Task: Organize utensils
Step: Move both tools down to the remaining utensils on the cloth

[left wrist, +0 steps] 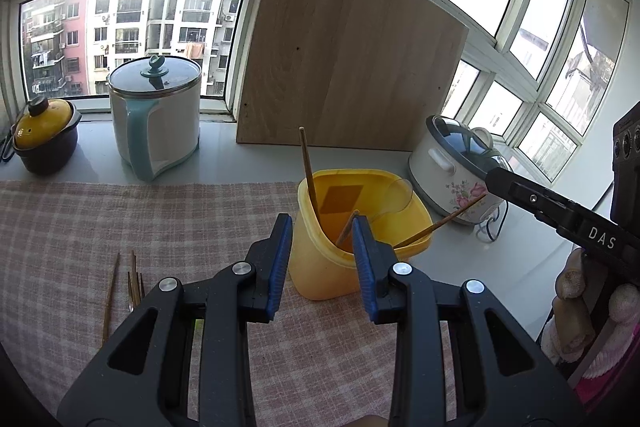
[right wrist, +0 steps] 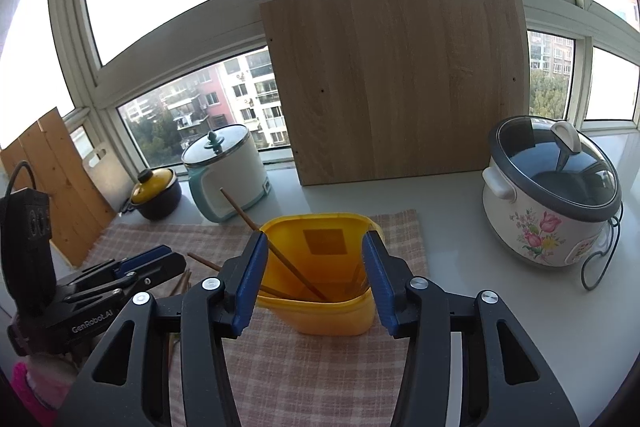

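Just ahead of both my grippers stands the yellow plastic holder (right wrist: pixel 328 303), open-topped, on the checked cloth (left wrist: pixel 160 219). Inside it several brown chopsticks (left wrist: pixel 309 171) lean at different angles; one pokes up past the far-left rim, another slants out over the right rim. A clear plastic spoon (left wrist: pixel 400 193) rests against the holder's far-right edge.

My left gripper (left wrist: pixel 322 259) has its blue pads spread with nothing between them; the holder sits just beyond and slightly right of the gap. My right gripper (right wrist: pixel 316 279) is spread wider, its pads flanking the holder's near corners without pressing on it, as far as I can tell.

Left of my left fingers, more loose chopsticks (left wrist: pixel 134 283) lie flat on the cloth in a small bunch, thin and brown, with one a little apart.
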The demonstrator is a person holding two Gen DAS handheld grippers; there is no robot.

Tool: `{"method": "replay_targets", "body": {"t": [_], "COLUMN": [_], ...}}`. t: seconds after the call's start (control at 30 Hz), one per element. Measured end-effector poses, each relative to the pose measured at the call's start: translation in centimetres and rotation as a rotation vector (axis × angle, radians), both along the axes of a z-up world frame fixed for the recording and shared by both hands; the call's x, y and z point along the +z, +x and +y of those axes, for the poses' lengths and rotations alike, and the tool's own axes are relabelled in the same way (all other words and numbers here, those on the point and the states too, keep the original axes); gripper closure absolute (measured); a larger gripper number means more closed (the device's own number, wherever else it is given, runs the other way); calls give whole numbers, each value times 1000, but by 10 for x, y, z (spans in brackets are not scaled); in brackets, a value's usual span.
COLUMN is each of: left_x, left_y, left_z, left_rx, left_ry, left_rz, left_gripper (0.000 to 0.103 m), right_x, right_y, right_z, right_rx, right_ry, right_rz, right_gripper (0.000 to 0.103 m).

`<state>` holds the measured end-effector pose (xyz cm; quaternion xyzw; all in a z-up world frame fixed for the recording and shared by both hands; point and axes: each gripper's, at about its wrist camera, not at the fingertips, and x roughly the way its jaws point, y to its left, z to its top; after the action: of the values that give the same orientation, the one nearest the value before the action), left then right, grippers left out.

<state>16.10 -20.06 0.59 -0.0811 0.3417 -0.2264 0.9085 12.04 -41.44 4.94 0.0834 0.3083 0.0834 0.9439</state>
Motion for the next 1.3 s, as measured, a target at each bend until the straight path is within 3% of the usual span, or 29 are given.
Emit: {"method": "replay_targets", "body": {"t": [0.17, 0.73, 1.3], "left_x": [2, -22, -77], "left_y": [-6, -11, -3], "left_z": [23, 141, 202], "left_rx": [18, 143, 172], "left_ry": [9, 59, 83], "left_rz": [-6, 60, 189], "left_gripper": [71, 70, 70], "right_x": [2, -16, -89], "right_y": [-8, -15, 4], "right_z": [18, 88, 155], "right_rx": [26, 127, 215], "right_ry": [-8, -2, 29], "right_rz": [-13, 41, 251], "right_gripper": [48, 48, 48]}}
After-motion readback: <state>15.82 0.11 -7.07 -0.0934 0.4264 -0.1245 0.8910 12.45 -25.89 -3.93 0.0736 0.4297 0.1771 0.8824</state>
